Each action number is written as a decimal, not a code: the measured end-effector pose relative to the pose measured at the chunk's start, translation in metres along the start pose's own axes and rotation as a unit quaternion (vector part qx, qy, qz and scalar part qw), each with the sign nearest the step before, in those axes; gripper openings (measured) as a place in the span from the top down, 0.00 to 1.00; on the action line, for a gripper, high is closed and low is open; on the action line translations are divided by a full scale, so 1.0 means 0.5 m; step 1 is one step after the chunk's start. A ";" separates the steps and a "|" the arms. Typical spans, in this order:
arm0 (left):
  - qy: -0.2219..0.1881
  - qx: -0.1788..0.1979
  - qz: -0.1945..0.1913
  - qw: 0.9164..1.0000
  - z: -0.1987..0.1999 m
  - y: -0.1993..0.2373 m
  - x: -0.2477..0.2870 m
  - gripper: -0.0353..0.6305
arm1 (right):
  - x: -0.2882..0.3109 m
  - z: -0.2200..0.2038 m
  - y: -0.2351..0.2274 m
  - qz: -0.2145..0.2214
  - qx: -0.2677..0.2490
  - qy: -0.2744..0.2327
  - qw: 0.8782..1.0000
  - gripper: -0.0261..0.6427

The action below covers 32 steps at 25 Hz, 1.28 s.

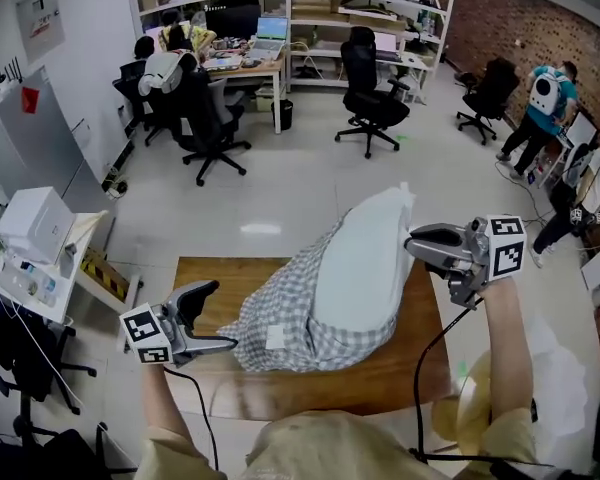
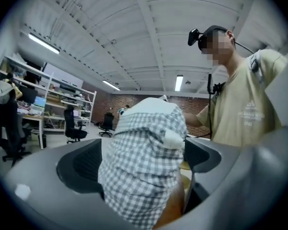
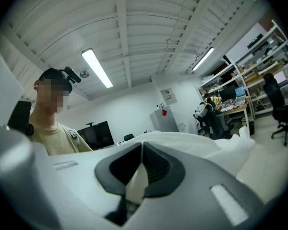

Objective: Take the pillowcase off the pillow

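Note:
A white pillow (image 1: pixel 365 258) lies on the wooden table (image 1: pixel 230 393), its far end lifted. The grey-checked pillowcase (image 1: pixel 290 318) is bunched around its near left end. My right gripper (image 1: pixel 412 238) is shut on white fabric at the pillow's right edge; in the right gripper view a fold of the pillow (image 3: pixel 192 145) is pinched in my right gripper (image 3: pixel 140 164). My left gripper (image 1: pixel 225 315) stands open just left of the bunched pillowcase. In the left gripper view the pillowcase (image 2: pixel 144 166) hangs between the wide jaws of my left gripper (image 2: pixel 141 163), and the pads do not press on it.
A white device on a cart (image 1: pixel 35 228) stands left of the table. Office chairs (image 1: pixel 370 93) and desks (image 1: pixel 245 63) fill the room beyond, with people seated at the back and one standing at the right (image 1: pixel 540 108). A cable (image 1: pixel 425 368) hangs from the right gripper.

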State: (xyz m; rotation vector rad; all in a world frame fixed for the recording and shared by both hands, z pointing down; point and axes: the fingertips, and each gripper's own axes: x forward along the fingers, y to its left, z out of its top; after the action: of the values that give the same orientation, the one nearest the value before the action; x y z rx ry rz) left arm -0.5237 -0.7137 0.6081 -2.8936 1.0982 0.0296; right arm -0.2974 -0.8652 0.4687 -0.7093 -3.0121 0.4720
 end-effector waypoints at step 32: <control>0.443 -0.085 0.233 0.862 -0.635 0.555 0.319 0.95 | -0.065 -0.045 0.023 -0.084 0.045 -0.146 0.985 0.95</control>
State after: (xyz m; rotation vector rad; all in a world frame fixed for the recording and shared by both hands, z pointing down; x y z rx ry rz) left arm -0.5881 -1.0424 0.9095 -2.6765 1.9569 -1.3579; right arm -0.2614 -0.8629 0.4888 -0.4065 -3.2543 0.7595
